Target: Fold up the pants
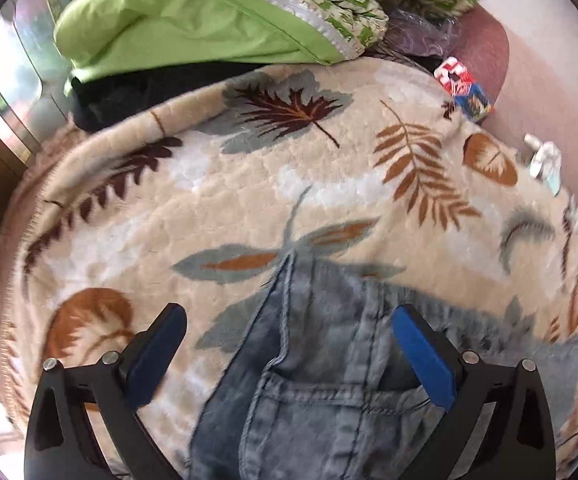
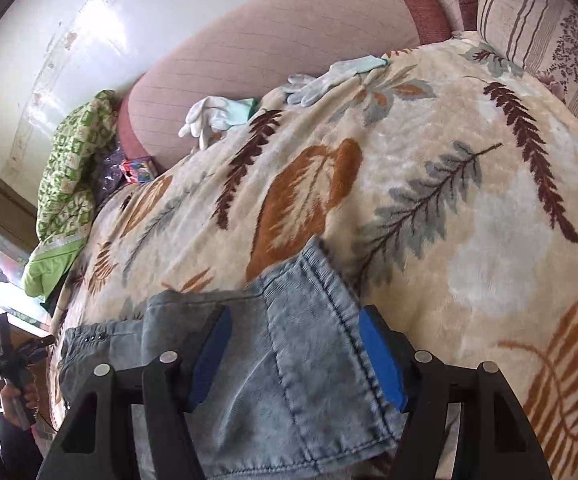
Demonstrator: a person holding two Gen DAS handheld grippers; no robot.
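Grippers, left (image 1: 289, 344) and right (image 2: 295, 354), both tilt down with jaws wide, unclamped, over denim pants (image 2: 281, 380) on a leaf-print blanket (image 2: 429, 184)

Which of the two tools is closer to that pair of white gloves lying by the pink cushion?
Right, I'd say. The white gloves lie fairly close ahead of the right tool, across the leaf blanket. From the left tool they sit far off at the edge.

A beige leaf-print blanket (image 1: 249, 184) covers the bed. A green quilt (image 1: 193, 28) is heaped at its far edge. Two pale gloves (image 2: 217, 116) lie against the pink padded backrest (image 2: 273, 52). A small colourful box (image 2: 139, 170) sits beside the quilt.
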